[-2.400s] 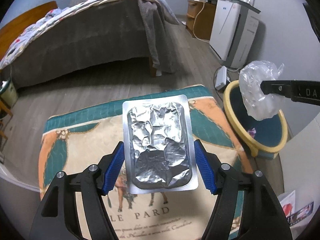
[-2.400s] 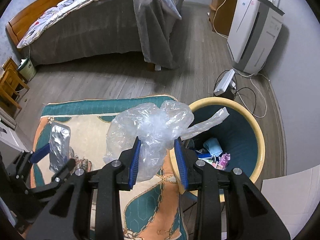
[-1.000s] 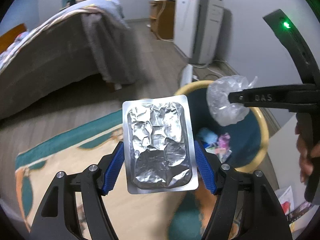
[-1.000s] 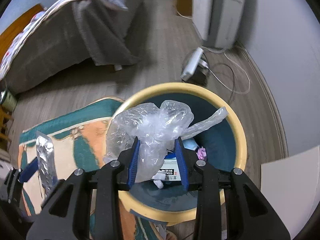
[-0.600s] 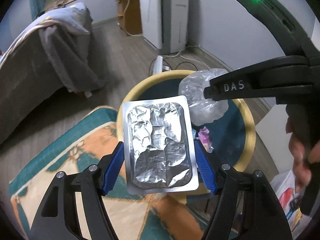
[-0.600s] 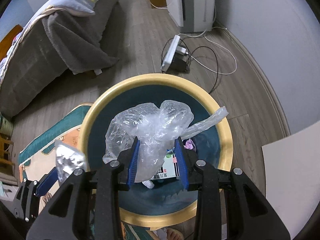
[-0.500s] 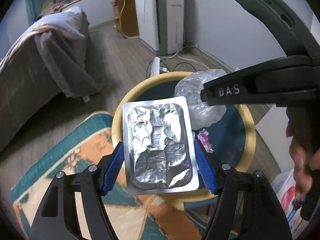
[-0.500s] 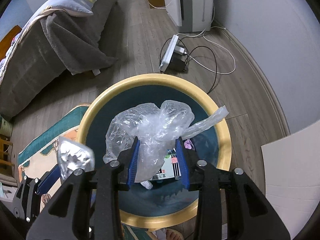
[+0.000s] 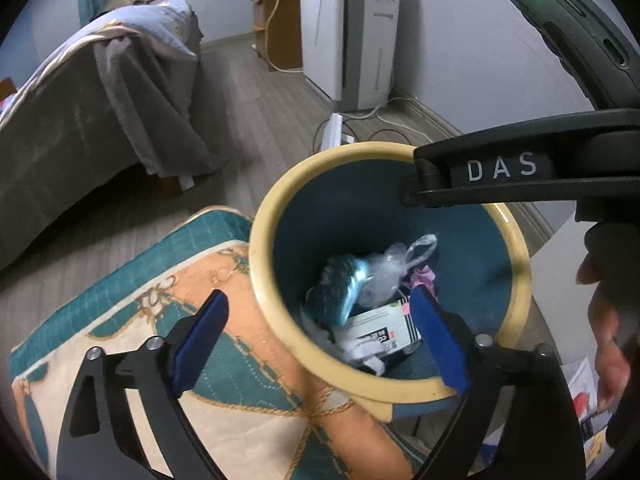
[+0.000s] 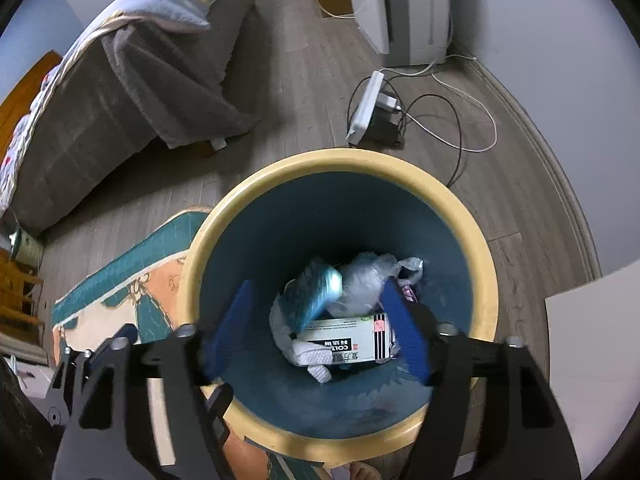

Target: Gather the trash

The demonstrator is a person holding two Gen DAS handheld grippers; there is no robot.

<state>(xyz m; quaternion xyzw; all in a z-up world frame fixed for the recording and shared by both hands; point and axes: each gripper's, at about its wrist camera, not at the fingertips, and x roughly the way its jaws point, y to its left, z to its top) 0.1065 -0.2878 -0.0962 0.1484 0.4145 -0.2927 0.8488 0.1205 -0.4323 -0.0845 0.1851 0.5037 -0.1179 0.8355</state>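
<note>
A yellow-rimmed bin (image 9: 280, 196) (image 10: 340, 160) with a blue inside stands by the rug. Inside lie the silver blister pack (image 9: 340, 284) (image 10: 316, 292), the clear plastic bag (image 9: 388, 268) (image 10: 364, 276), a white carton (image 10: 344, 340) and other scraps. My left gripper (image 9: 320, 340) is open and empty over the bin's near left rim. My right gripper (image 10: 316, 332) is open and empty straight above the bin. Its black arm also shows in the left wrist view (image 9: 500, 176).
A patterned teal and orange rug (image 9: 120, 320) lies left of the bin. A bed with a grey blanket (image 10: 120, 92) stands behind. A white appliance (image 9: 348, 36), a power strip and cables (image 10: 372, 108) lie beyond the bin. White furniture (image 10: 596, 360) stands at the right.
Both grippers have opened. The blister pack left my left gripper and the plastic bag left my right gripper; both now lie inside the bin.
</note>
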